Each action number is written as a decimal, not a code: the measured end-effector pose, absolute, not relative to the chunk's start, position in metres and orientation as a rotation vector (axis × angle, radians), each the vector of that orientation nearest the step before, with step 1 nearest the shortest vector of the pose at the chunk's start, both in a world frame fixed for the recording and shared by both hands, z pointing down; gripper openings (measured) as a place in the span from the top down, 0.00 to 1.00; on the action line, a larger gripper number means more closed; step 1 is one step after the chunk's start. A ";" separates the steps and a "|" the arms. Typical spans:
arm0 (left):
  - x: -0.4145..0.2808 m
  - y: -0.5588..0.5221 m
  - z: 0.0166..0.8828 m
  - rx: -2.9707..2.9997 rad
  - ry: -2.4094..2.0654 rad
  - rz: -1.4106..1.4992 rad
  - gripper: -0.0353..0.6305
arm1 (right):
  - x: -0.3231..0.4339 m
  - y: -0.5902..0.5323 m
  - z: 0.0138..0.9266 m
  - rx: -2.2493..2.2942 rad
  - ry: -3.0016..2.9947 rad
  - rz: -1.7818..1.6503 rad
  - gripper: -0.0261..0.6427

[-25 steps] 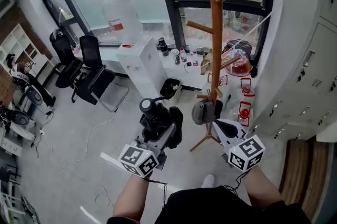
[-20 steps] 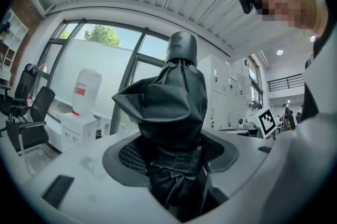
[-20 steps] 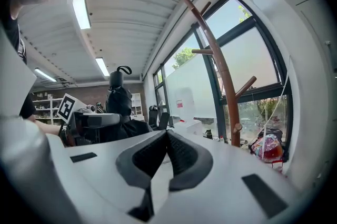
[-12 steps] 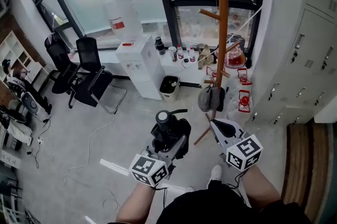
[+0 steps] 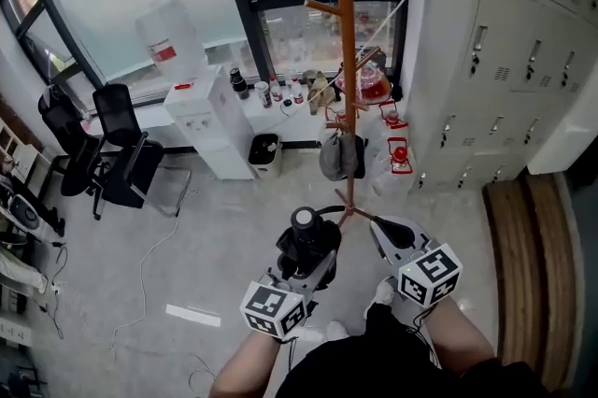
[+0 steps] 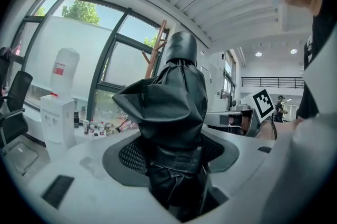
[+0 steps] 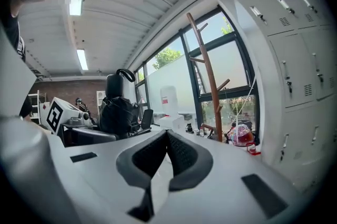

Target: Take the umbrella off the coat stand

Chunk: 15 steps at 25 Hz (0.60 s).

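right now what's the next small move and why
Probably carry the umbrella away from the stand and look for a spot to set it down. It is already clamped between the fingers of the left gripper and sits clear of the stand, so the task looks done. The right gripper is shut and empty.

One umbrella (image 5: 306, 242), one coat stand (image 5: 348, 60), two hand-held grippers (image 5: 314, 267) (image 5: 376, 223), two chairs (image 5: 126, 153) (image 5: 64, 127)
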<state>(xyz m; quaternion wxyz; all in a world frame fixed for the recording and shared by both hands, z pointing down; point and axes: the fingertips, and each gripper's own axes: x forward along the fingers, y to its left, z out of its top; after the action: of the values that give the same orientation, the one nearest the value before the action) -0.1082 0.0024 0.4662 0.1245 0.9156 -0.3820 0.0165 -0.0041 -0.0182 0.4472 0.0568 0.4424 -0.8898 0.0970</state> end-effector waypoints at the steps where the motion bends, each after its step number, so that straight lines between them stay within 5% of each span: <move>1: -0.104 0.005 0.469 2.674 -1.092 0.052 0.55 | 0.000 -0.015 0.449 1.362 -2.688 0.297 0.88; 15: -0.054 0.017 0.479 2.710 -0.928 0.057 0.55 | 0.042 -0.001 0.458 1.479 -2.612 0.325 0.88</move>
<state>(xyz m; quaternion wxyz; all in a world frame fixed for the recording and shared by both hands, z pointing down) -0.0539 0.0172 0.4790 0.1381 0.9368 -0.3208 0.0197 0.0418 -0.0015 0.4577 0.0611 0.4888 -0.8636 0.1074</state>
